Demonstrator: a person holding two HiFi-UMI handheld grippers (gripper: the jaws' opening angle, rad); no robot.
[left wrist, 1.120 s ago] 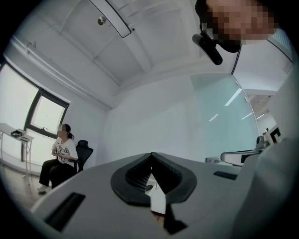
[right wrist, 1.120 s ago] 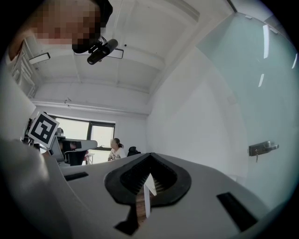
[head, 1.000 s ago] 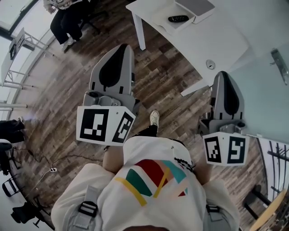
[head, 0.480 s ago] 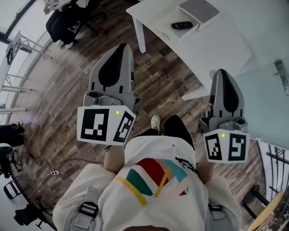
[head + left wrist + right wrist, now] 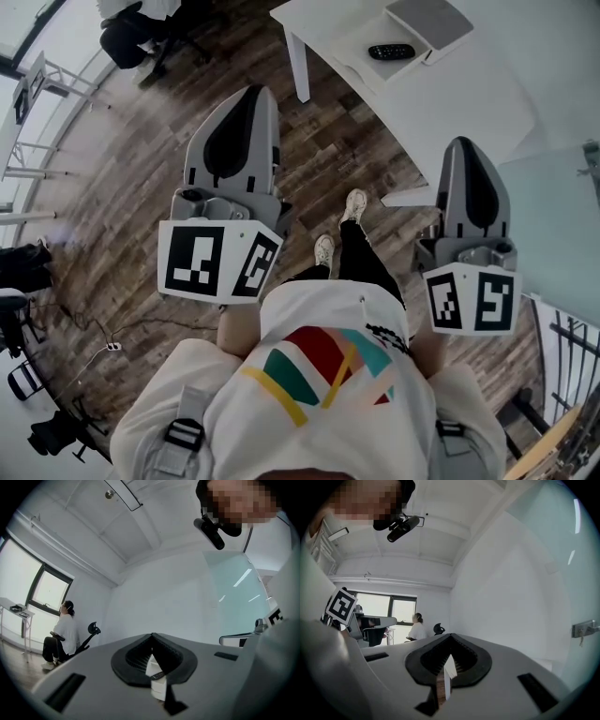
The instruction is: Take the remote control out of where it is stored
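The black remote control (image 5: 391,52) lies on the white table (image 5: 469,98) at the top right of the head view, in what looks like a shallow white tray beside a grey slab (image 5: 429,22). Both grippers are held close to my chest, well short of the table. My left gripper (image 5: 251,94) is shut and empty, pointing over the wooden floor. My right gripper (image 5: 461,142) is also shut and empty, its tip near the table's front edge. Through the thin slit of the left gripper (image 5: 152,634) the remote (image 5: 157,675) shows far ahead. The right gripper (image 5: 450,635) holds nothing.
A seated person (image 5: 141,33) in dark trousers is at the top left on an office chair. The table's white leg (image 5: 298,66) stands ahead. My own shoes (image 5: 354,204) are on the wooden floor. A glass wall with a handle (image 5: 591,155) is at the right; cables (image 5: 103,347) lie at the left.
I have stepped forward, one foot now ahead of the other. The table and remote have shifted slightly right in the head view. Both grippers stay shut in the same pose.
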